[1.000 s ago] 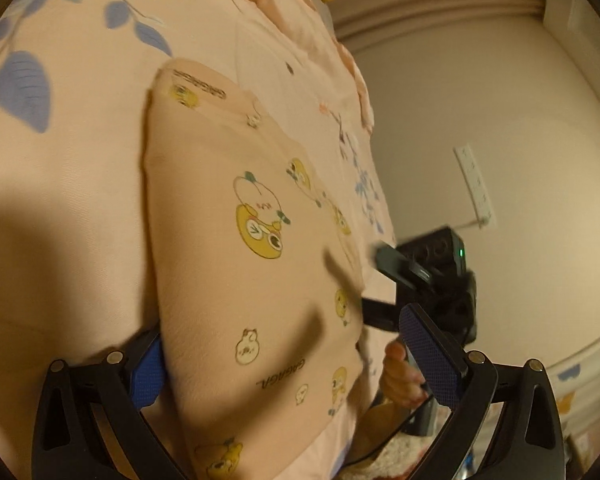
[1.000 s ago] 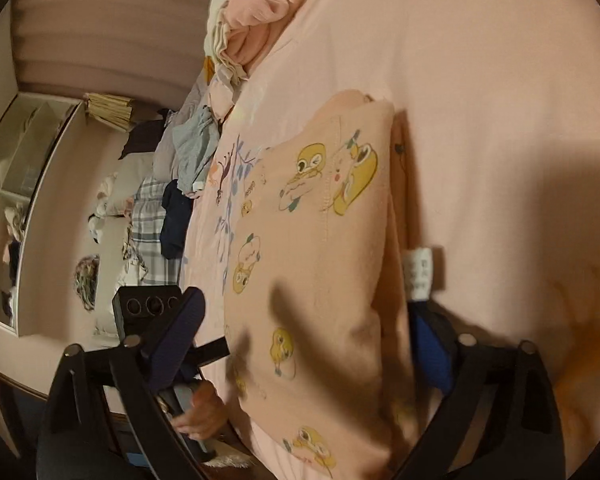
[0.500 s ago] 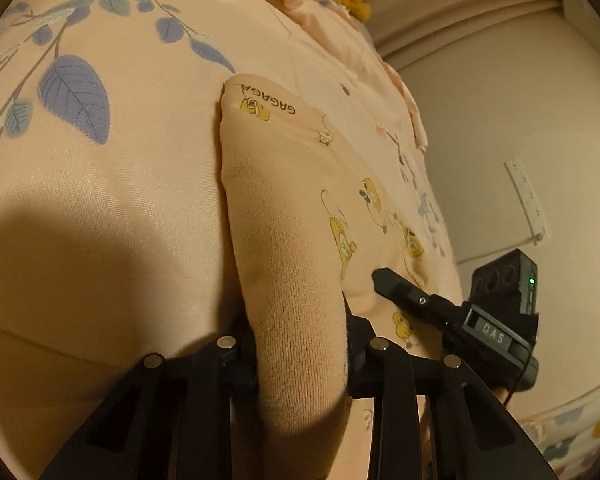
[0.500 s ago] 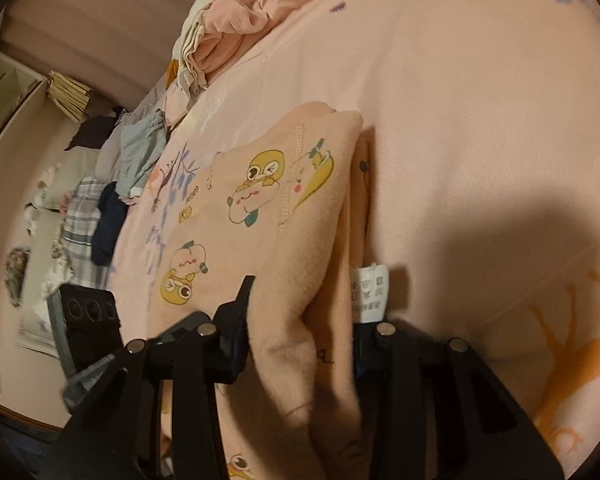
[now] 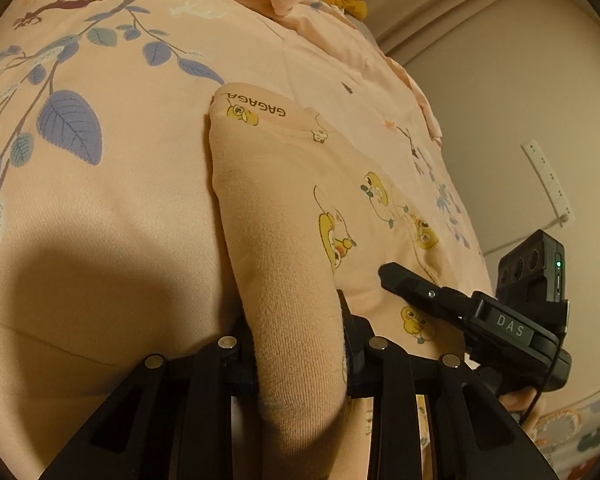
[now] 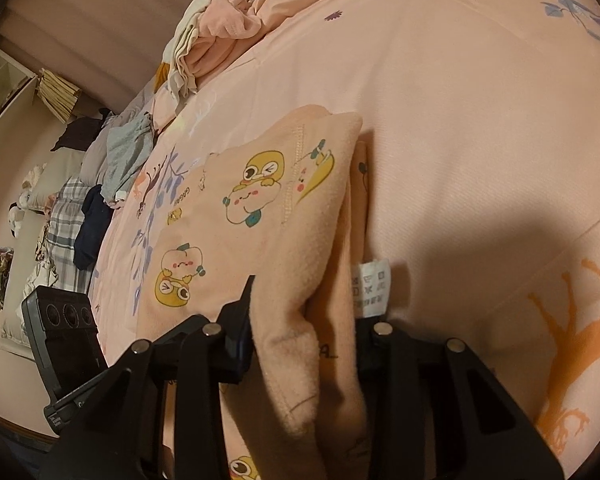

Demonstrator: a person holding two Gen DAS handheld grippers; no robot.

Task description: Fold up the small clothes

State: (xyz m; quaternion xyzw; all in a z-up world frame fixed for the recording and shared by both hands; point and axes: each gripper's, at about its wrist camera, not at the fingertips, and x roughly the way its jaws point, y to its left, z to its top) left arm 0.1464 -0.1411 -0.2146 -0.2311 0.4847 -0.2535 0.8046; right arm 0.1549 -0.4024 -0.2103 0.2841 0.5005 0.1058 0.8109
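Left wrist view
- Garment: small peach garment (image 5: 300, 208) with yellow cartoon critters, lying on the bed (image 5: 100, 220), long axis running away from the camera toward the "GAGAGA" end.
- Left gripper (image 5: 300, 344): squeezed in tight on the near left edge, thick roll of fabric bunched between the jaws.
- Other side: right gripper (image 5: 440, 300) visible over at the garment's right edge.

Right wrist view
- Right gripper (image 6: 304, 340): also clamped down, pinching the near right edge where several layers stack up, care label (image 6: 370, 288) sticking out just beside it.
- Garment direction: same deal, long axis points away from the grippers, far end near the stitched hem.
- Background: pile of other clothes (image 6: 216, 28) further up the bed, well apart.

Step in hand
- Looks like both near corners are grabbed, ready for a fold.
- Next move: probably lift both together and carry the near edge over to the far end, keeping it level. Can't really tell how many layers are already folded, honestly.
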